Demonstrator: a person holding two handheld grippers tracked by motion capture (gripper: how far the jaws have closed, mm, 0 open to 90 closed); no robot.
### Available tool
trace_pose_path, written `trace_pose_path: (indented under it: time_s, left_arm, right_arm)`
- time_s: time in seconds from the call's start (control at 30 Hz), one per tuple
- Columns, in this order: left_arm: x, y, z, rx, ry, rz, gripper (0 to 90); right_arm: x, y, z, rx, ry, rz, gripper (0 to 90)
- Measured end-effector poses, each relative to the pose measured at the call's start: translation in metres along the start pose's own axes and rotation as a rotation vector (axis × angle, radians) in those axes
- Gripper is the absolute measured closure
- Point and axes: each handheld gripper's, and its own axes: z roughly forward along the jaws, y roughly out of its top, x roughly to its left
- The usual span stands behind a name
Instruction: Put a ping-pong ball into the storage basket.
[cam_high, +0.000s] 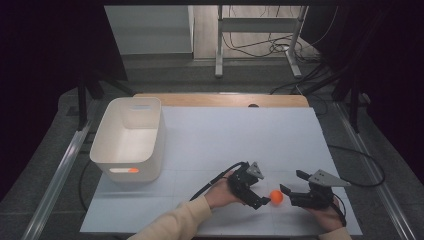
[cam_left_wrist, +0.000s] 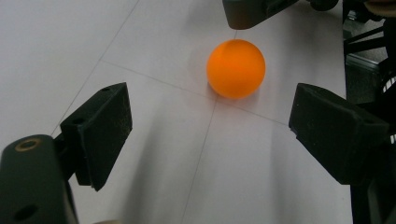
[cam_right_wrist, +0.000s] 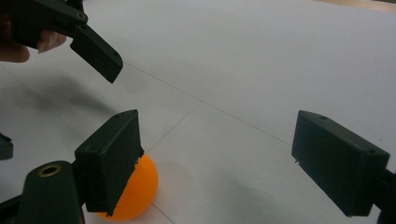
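An orange ball (cam_high: 276, 197) rests on the white table sheet (cam_high: 225, 140) near the front edge, between my two grippers. My left gripper (cam_high: 260, 194) is open and points right at the ball. In the left gripper view the ball (cam_left_wrist: 236, 68) lies just ahead of the gap between the wide-apart jaws of the left gripper (cam_left_wrist: 210, 112), touching neither. My right gripper (cam_high: 291, 182) stands open just right of the ball. In the right gripper view the ball (cam_right_wrist: 142, 189) sits low behind the left jaw, partly hidden, with nothing between the jaws of the right gripper (cam_right_wrist: 219, 149).
A white bin (cam_high: 107, 135) stands at the table's left; something orange (cam_high: 133, 170) shows through its front handle slot. The right gripper's jaw (cam_left_wrist: 252, 11) reaches in just beyond the ball. The left gripper's jaw (cam_right_wrist: 95, 51) hangs at upper left.
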Motion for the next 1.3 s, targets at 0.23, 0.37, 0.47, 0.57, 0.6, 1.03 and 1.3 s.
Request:
trace_pose_path:
  time_s: [0.23,0.37,0.47,0.57,0.6,1.03,1.3]
  left_arm:
    - [0.002,0.005,0.008,0.019,-0.009,-0.002,14.0]
    - [-0.001,0.009,0.013,0.02,-0.023,0.012,14.0]
    - [-0.003,0.012,0.019,0.024,-0.033,0.02,13.4]
    - [-0.003,0.013,0.023,0.029,-0.039,0.025,13.4]
    - [-0.003,0.014,0.024,0.033,-0.038,0.028,13.4]
    - [-0.007,0.021,0.036,0.058,-0.049,0.033,14.1]
    - [-0.005,0.024,0.045,0.074,-0.062,0.037,19.5]
  right_arm:
    - [-0.001,0.0,-0.001,-0.002,0.0,0.004,16.3]
    - [-0.001,0.0,-0.001,-0.005,0.003,0.004,16.3]
    - [-0.001,0.0,-0.001,-0.006,0.002,0.006,16.3]
    - [-0.001,0.0,-0.001,-0.006,0.002,0.006,16.3]
    - [-0.001,0.0,-0.001,-0.006,0.002,0.006,16.3]
    - [-0.001,0.0,-0.001,-0.006,0.0,0.007,16.3]
    - [-0.001,0.0,-0.001,-0.005,0.001,0.007,16.3]
